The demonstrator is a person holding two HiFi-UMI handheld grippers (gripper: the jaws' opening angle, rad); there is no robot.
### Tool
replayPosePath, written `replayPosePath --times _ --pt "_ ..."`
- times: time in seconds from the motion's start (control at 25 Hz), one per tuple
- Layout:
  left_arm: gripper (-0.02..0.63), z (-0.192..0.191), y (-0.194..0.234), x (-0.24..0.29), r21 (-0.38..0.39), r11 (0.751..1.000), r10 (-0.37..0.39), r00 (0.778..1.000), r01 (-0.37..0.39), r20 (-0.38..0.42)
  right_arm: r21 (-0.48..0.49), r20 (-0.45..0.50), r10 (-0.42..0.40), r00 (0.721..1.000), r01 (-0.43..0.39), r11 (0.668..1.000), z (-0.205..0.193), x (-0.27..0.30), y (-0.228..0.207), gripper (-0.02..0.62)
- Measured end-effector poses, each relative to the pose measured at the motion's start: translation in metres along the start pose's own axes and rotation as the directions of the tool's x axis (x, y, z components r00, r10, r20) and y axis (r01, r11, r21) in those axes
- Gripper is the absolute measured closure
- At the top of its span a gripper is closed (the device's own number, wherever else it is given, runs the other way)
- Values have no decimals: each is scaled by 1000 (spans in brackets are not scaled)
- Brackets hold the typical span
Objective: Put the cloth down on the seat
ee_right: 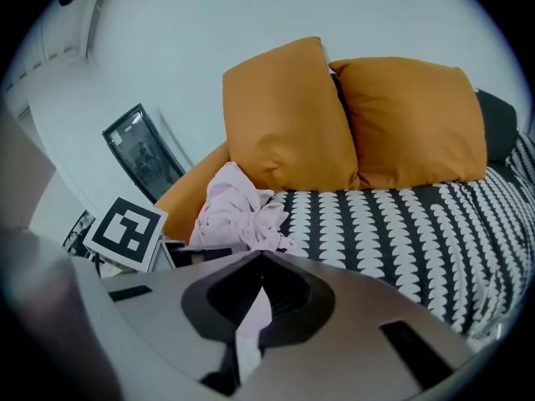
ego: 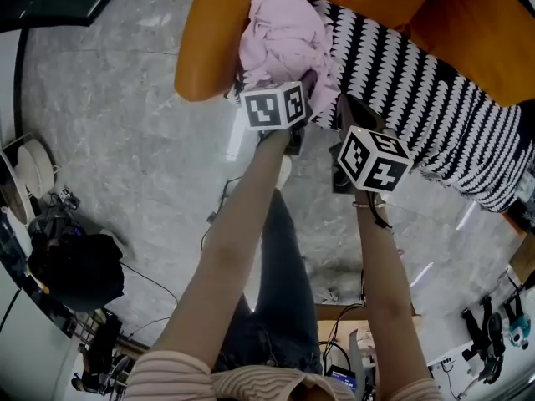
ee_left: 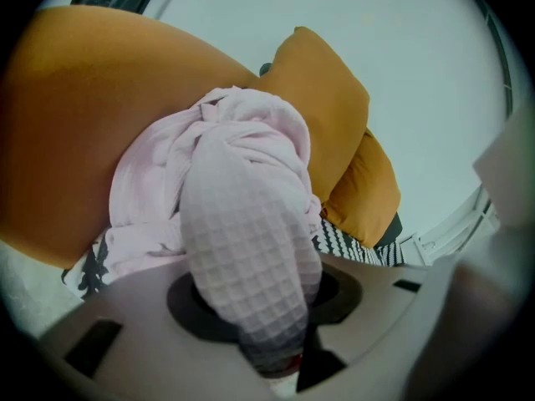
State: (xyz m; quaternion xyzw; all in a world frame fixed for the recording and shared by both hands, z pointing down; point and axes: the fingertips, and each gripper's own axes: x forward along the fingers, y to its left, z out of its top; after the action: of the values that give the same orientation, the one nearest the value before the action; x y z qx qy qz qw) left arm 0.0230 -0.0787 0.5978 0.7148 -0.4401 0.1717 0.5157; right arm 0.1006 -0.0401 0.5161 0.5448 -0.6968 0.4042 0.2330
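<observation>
Pink cloth [ego: 284,36] bunched at left end of patterned seat [ego: 435,98], against orange armrest [ego: 209,40]. Left gripper [ee_left: 267,324] pinches a thick fold (waffle weave); right gripper [ee_right: 255,307] nips a thin edge.

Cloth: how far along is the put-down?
Done: most of the cloth looks bunched on the seat, beside the orange armrest. In hand: left gripper and right gripper each pinch a fold. Left: release both.

The patterned seat [ego: 418,90] bears a pink cloth [ego: 280,36] and orange cushions [ee_right: 288,119].
</observation>
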Motion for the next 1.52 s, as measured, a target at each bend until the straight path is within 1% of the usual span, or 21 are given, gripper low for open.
replayPosePath --times 0.24,0.4,0.56,0.68,0.84,1.0,1.24,1.32,1.44,1.52 --pt "412 -1 -1 8 -26 1000 13 1000 -14 -24 11 1 -8 1000 8 1000 -1 -4 -6 588" --pt "362 -1 2 9 -57 998 33 999 -35 -29 23 2 -18 1000 18 1000 0 -5 -10 588" --pt "323 0 2 5 -61 995 72 997 -74 -27 28 10 -20 1000 19 999 6 -12 -12 588" --pt "308 6 1 -3 -50 994 93 996 -93 -3 35 33 -18 999 17 999 14 -19 -11 588" --pt "308 19 -1 -22 -25 995 102 994 -101 37 38 55 -17 998 14 999 23 -29 -1 588" --pt "308 28 -6 -37 -12 997 78 995 -77 69 29 71 -15 997 13 999 32 -35 5 588" --pt "310 31 -15 -67 -8 999 52 991 -52 123 23 104 -4 995 1 1000 44 -50 20 588" --pt "311 35 -21 -80 15 999 39 988 -41 149 23 119 1 993 -4 1000 49 -58 24 588" --pt "353 41 -31 -98 62 998 8 983 -20 185 28 142 8 990 -12 1000 56 -70 30 588" --pt "412 46 -35 -111 82 997 -3 976 -15 216 32 161 11 987 -17 999 60 -78 34 588"
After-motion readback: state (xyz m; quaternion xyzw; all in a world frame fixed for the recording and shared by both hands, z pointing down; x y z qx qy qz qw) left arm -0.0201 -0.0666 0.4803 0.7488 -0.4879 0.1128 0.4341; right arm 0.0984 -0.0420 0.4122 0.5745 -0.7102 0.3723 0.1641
